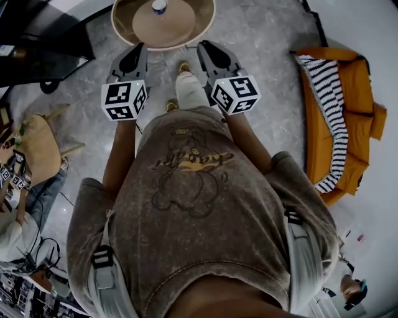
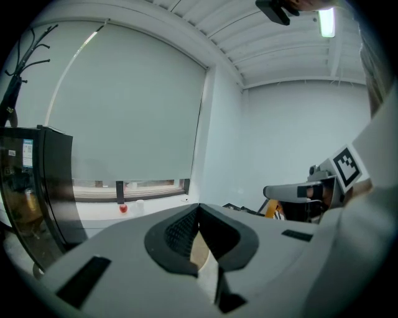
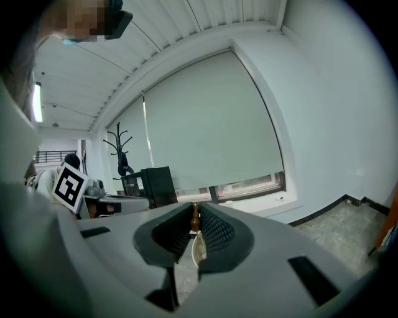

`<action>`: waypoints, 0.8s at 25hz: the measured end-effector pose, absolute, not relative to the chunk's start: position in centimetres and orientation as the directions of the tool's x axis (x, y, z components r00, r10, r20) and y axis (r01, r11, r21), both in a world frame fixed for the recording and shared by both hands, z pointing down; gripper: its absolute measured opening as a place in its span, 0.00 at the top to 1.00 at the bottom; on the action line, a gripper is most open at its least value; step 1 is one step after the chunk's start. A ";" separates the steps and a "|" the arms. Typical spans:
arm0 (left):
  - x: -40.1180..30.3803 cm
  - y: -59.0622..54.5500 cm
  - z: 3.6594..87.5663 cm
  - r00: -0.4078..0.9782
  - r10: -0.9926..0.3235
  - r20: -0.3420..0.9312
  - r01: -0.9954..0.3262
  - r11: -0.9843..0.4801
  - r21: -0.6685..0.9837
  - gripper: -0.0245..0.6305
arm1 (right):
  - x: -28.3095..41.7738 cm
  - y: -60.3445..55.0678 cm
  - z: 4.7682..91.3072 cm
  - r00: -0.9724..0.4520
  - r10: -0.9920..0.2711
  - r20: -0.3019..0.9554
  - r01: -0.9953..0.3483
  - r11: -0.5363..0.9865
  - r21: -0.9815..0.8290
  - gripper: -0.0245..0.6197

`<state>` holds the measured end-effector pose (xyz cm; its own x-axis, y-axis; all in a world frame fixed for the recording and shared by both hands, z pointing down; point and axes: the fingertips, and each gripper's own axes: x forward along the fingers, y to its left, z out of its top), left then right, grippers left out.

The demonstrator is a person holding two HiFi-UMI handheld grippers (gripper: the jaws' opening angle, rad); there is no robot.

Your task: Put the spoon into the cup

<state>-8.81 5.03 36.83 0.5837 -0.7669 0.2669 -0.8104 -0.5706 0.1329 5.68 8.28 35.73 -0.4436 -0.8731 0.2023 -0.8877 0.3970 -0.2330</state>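
Small white, blue-topped cup (image 1: 160,6) waits ahead on the round beige table (image 1: 180,28).
Your left tool (image 1: 139,48) is closed and empty; your right tool (image 3: 195,211) clamps the brown-handled spoon (image 3: 196,239) lengthwise along its jaws, cup ahead, slightly left.

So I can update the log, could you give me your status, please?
Left gripper shut, empty. Right gripper shut on what looks like the spoon. Cup on round table ahead; nothing seen in the way.

Brown cartoon-print T-shirt (image 1: 186,205) under grey buckled harness straps (image 1: 303,248).
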 end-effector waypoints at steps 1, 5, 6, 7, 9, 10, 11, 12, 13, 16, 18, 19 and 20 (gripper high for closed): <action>-8.9 4.6 36.9 0.581 -0.768 0.269 -0.812 -0.568 0.132 0.93 | 5.6 7.8 35.8 -0.447 -0.871 0.202 -0.886 0.400 -0.236 0.88; -8.7 2.8 37.1 0.570 -0.774 0.277 -0.820 -0.556 0.133 0.93 | 5.7 5.6 36.1 -0.462 -0.863 0.203 -0.878 0.412 -0.246 0.88; -8.5 2.3 37.2 0.568 -0.774 0.279 -0.821 -0.554 0.134 0.93 | 5.8 5.1 36.1 -0.465 -0.862 0.203 -0.876 0.415 -0.247 0.88; -8.3 1.7 37.1 0.567 -0.775 0.280 -0.822 -0.553 0.134 0.93 | 5.8 4.5 36.1 -0.468 -0.860 0.201 -0.874 0.418 -0.249 0.88; -8.1 0.5 36.9 0.566 -0.775 0.280 -0.823 -0.552 0.133 0.93 | 6.0 3.1 35.9 -0.473 -0.858 0.198 -0.871 0.423 -0.250 0.88; -8.0 -0.1 36.8 0.565 -0.776 0.280 -0.823 -0.552 0.132 0.93 | 6.1 2.4 35.8 -0.475 -0.858 0.196 -0.870 0.425 -0.251 0.88; -7.8 -0.8 36.7 0.565 -0.776 0.280 -0.823 -0.552 0.131 0.93 | 6.2 1.6 35.7 -0.477 -0.857 0.195 -0.869 0.426 -0.251 0.88; -7.6 -1.5 36.6 0.564 -0.777 0.279 -0.824 -0.552 0.130 0.93 | 6.4 0.9 35.6 -0.479 -0.856 0.194 -0.868 0.428 -0.252 0.88; -7.4 -2.1 36.5 0.564 -0.777 0.279 -0.824 -0.551 0.130 0.93 | 6.5 0.3 35.6 -0.481 -0.855 0.194 -0.867 0.430 -0.252 0.88; -6.8 -4.0 36.3 0.561 -0.778 0.283 -0.826 -0.547 0.133 0.93 | 6.9 -1.8 35.3 -0.490 -0.850 0.192 -0.861 0.439 -0.256 0.88; -6.5 -5.3 36.2 0.560 -0.778 0.286 -0.827 -0.546 0.134 0.93 | 7.0 -3.4 35.1 -0.495 -0.847 0.193 -0.859 0.443 -0.257 0.88; -6.4 -6.0 36.2 0.559 -0.778 0.287 -0.827 -0.546 0.134 0.93 | 7.1 -4.1 35.1 -0.498 -0.845 0.194 -0.857 0.446 -0.257 0.88; -6.3 -6.6 36.2 0.558 -0.778 0.288 -0.828 -0.544 0.134 0.93 | 7.1 -4.8 35.0 -0.502 -0.842 0.195 -0.855 0.450 -0.258 0.88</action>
